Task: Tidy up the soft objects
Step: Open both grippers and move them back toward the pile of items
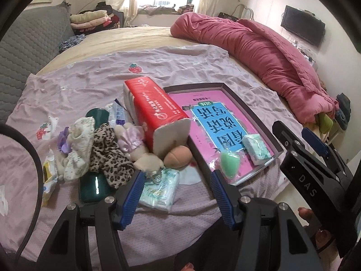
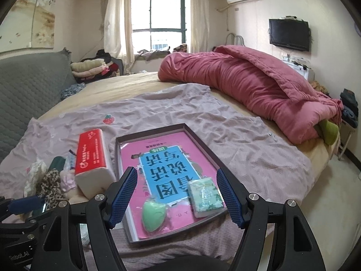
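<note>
A bed is carrying the clutter: the left gripper, jaws released, is hovering just before a tissue pack. In the right view, the right gripper, jaws released and empty, is facing the tray.

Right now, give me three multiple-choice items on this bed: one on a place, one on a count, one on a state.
1. Where is the green sponge?
A. inside the tray
B. on the red tissue pack
C. on the pink quilt

2. How many loose items lie on the tray's book?
A. one
B. two
C. four

3. The right tool is:
A. gripping the sponge
B. shut, holding nothing
C. open, holding nothing

Answers:
1 A, it lies on the book inside the rim.
2 B, the sponge and a small tissue packet.
3 C, nothing between the spread jaws.
</note>
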A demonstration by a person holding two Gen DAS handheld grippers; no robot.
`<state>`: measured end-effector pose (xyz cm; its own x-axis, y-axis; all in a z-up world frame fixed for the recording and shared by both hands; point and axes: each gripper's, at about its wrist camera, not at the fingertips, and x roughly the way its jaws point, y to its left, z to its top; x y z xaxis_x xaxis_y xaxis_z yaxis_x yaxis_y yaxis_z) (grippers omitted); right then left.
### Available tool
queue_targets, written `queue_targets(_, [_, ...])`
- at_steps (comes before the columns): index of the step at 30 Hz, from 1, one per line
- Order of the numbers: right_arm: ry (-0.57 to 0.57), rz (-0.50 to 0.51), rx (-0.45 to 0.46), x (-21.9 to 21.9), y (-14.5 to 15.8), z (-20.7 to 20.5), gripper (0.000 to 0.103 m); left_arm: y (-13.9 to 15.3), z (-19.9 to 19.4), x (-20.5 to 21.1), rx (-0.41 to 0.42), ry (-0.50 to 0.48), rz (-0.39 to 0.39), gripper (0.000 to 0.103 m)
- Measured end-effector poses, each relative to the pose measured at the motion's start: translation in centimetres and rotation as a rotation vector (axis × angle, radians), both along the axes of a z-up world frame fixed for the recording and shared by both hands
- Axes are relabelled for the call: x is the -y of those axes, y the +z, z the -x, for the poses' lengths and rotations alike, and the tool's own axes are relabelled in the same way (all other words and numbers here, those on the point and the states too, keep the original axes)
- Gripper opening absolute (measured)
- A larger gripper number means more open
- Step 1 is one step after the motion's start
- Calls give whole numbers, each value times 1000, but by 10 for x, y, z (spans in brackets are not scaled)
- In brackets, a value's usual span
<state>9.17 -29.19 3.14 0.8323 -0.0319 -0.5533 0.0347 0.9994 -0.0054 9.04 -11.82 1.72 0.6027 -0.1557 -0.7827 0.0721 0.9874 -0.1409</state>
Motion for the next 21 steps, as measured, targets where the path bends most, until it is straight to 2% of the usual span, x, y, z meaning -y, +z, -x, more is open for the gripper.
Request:
queue_targets(13, [80, 89, -2, -42, 13, 10, 74, 7, 11, -44, 14, 75, 50, 61])
queue_targets(21, [120, 97, -16, -62, 19, 14, 74, 9, 18, -77, 26, 135, 73, 61])
